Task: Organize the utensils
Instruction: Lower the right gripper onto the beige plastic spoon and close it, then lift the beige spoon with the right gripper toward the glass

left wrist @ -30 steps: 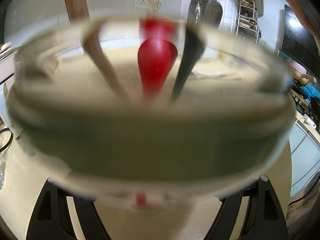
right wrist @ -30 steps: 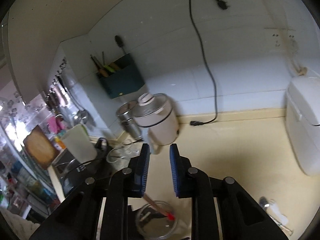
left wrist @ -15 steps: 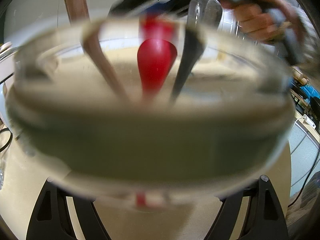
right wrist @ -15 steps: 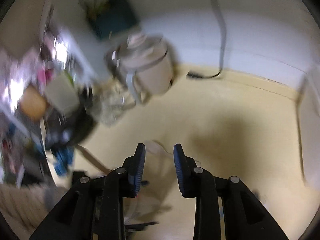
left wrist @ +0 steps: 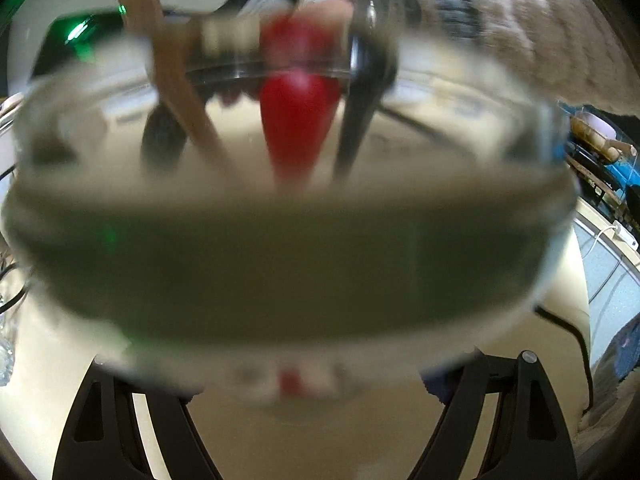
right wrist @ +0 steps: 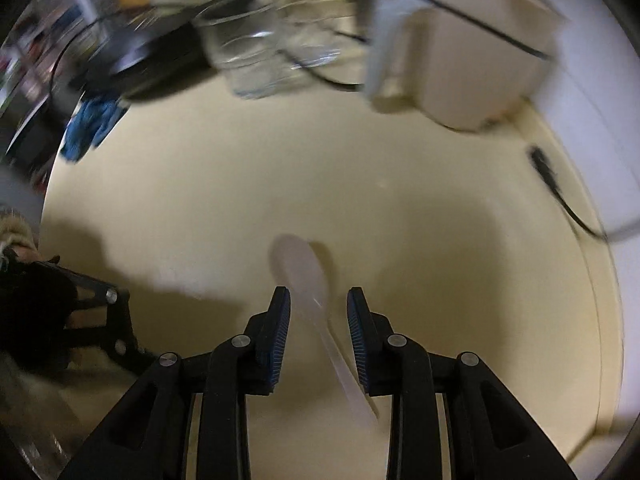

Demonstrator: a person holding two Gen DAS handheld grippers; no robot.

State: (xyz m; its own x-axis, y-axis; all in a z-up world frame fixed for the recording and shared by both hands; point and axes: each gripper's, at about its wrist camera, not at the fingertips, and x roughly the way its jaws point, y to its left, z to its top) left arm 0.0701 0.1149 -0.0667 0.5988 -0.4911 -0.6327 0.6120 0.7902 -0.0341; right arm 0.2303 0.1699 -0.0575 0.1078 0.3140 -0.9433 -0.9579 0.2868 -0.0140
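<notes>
Above the counter [right wrist: 400, 208], right hand-held gripper [right wrist: 319, 300] open astride a translucent spoon [right wrist: 308, 276], untouched.

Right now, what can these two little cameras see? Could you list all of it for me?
Glass jar: one, clear, held between the left gripper's fingers, filling the left view.
Utensils in jar: three; brown handle, red one, black one.
Spoon: one, translucent white, flat on the counter between the right gripper's fingers, not pinched.
Counter: one, cream.
Appliance: one, beige, at the counter's back.
Glassware: clear, blurred, count unclear.
Cloth: one, blue, counter's left edge.
Cable: one, black, right side.
Sleeve: one, fuzzy grey.
Left gripper: black.
Right gripper: black, blue pads.
</notes>
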